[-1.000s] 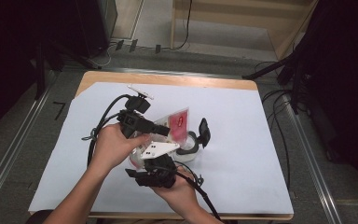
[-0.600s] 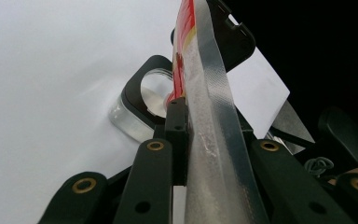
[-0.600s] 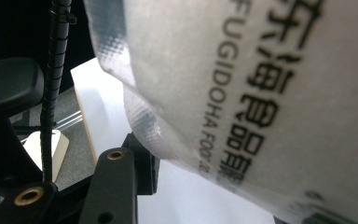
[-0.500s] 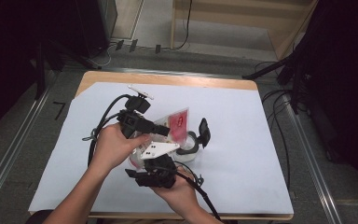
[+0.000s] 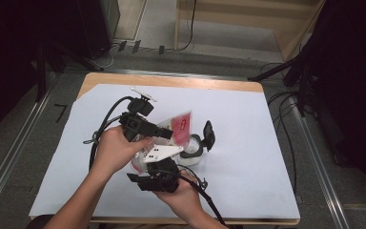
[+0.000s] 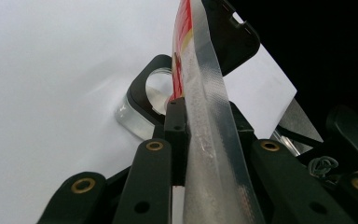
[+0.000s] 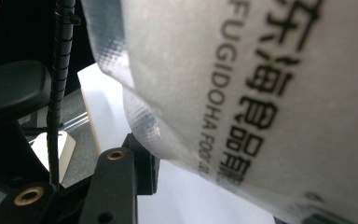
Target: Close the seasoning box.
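Looking down from the high view, I have the food pouch tipped over the open container at table centre. The left gripper view shows its jaws pinching the pouch's sealed edge. Right gripper view: pouch at 2 o'clock, apparently clamped.

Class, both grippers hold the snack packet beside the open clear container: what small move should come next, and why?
Probably tip the packet further toward the container. The left gripper pinches its sealed edge, the right gripper grips its lower end, and its mouth is not yet clearly over the opening.
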{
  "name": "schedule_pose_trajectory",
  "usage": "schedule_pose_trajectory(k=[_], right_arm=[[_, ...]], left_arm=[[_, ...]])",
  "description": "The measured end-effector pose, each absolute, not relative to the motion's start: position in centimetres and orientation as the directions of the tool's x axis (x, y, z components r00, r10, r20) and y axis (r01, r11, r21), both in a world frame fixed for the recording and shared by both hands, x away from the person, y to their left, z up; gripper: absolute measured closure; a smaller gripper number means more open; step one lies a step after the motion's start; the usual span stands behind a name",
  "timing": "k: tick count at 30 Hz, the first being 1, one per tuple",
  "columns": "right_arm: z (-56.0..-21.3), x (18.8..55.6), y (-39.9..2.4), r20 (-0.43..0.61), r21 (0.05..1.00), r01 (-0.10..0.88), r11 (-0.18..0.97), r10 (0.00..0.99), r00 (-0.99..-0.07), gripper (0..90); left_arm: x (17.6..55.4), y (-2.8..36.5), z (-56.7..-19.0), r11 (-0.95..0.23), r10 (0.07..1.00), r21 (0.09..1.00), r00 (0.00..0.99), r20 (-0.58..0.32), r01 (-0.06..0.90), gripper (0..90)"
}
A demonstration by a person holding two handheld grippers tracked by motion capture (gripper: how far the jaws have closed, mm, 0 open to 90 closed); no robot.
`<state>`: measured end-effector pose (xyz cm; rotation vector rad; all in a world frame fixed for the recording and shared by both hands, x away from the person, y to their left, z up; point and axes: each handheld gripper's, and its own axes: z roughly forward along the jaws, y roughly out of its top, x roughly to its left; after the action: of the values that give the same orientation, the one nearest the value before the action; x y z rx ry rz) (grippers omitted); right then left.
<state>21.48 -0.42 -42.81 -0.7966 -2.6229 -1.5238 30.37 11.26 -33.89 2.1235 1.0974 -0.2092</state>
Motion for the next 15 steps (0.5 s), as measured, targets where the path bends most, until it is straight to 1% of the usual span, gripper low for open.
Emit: schedule_pose_trajectory(k=[6,15], right_arm=[[-42.86,21.63,-0.36,0.253,0.812,0.425,0.399,0.416,-0.873,56.6],[-42.71,22.16,-0.09,0.256,0.812,0.426,0.398,0.412,-0.875,56.6]], left_arm=[[30.41,11.28,-33.82,-0.376,0.652,0.533,0.625,-0.43,0.759,76.9],[30.91,11.52,-33.67,-0.364,0.662,0.528,0.612,-0.433,0.767,77.1]])
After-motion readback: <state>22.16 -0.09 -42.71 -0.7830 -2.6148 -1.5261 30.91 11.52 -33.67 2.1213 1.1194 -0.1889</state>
